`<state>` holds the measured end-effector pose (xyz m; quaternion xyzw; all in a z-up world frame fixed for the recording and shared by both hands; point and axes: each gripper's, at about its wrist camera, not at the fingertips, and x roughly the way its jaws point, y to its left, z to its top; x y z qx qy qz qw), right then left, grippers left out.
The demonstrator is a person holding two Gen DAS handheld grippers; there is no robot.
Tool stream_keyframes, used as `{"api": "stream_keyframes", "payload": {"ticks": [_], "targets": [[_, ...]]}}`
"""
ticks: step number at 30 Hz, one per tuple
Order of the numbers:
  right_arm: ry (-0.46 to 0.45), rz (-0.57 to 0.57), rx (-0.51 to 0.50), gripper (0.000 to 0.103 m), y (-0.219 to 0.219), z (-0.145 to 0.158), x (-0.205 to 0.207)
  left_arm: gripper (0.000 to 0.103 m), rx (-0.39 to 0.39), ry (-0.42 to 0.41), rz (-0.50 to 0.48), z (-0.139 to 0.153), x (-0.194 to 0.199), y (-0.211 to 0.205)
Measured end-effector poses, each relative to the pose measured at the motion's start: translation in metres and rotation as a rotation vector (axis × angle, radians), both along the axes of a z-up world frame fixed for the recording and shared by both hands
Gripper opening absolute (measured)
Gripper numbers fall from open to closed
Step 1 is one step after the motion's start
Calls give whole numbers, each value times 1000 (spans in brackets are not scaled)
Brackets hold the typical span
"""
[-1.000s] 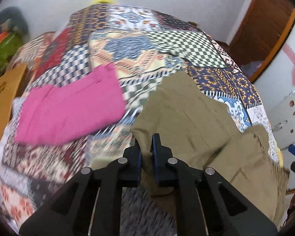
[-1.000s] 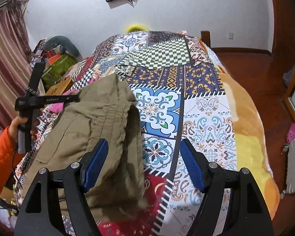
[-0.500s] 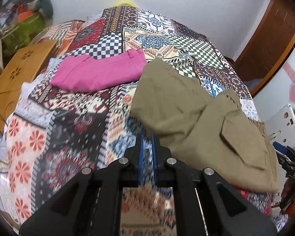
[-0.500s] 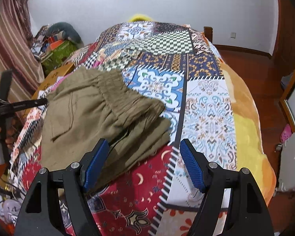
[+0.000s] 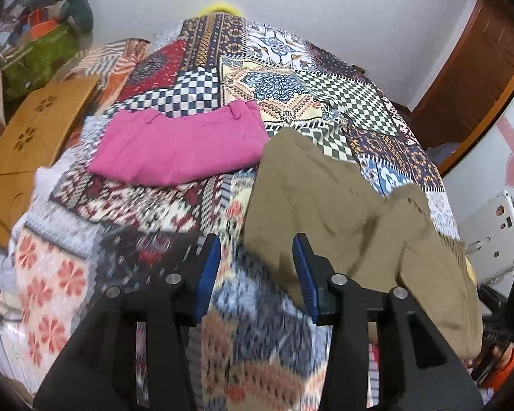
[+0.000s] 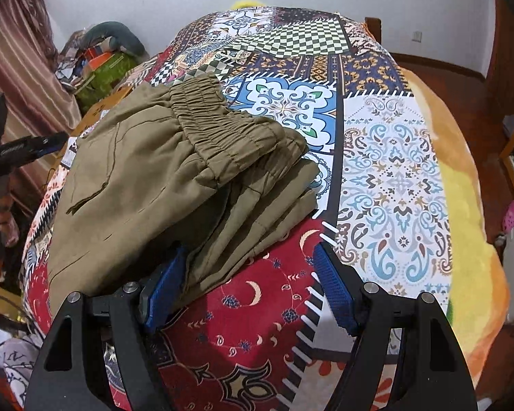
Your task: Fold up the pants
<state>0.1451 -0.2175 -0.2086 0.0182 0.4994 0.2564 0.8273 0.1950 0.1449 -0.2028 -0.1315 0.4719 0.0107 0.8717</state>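
The olive-khaki pants [image 5: 342, 212] lie folded on the patchwork bedspread [image 5: 284, 78], to the right of my left gripper [image 5: 255, 274], which is open and empty just beside their near edge. In the right wrist view the pants [image 6: 161, 178] form a stacked bundle with the elastic waistband on top. My right gripper [image 6: 248, 291] is open and empty; its left finger touches the bundle's near edge. The left gripper [image 6: 24, 147] shows at the far left.
Folded pink pants [image 5: 181, 147] lie on the bed beyond the left gripper. A wooden board [image 5: 27, 144] and a pile of bags [image 5: 41, 48] stand left of the bed. The bed's orange edge [image 6: 462, 178] drops to a wooden floor on the right.
My left gripper has opened and let go of the pants, backing off slightly. The pants now lie flat in a folded bundle. My right gripper has moved closer to the bundle, staying open.
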Motion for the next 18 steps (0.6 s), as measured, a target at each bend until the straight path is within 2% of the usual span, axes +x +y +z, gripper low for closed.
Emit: {"api": "stream_keyframes", "payload": {"ticks": [6,10,16,18], "targets": [[5,-14,-4,71,-4,-8,13,42,32,72,-20,-26,56,6],[10,-18,-27,71,-9,-15,28,42,4,89,-39,-41,75,8],[-21,9,-105,71,-6,-21,59,39,34,47,-53,-49,80,2],[-28,17,-119,71,-5,-21,69,31,43,32,-67,-49,82,0]]}}
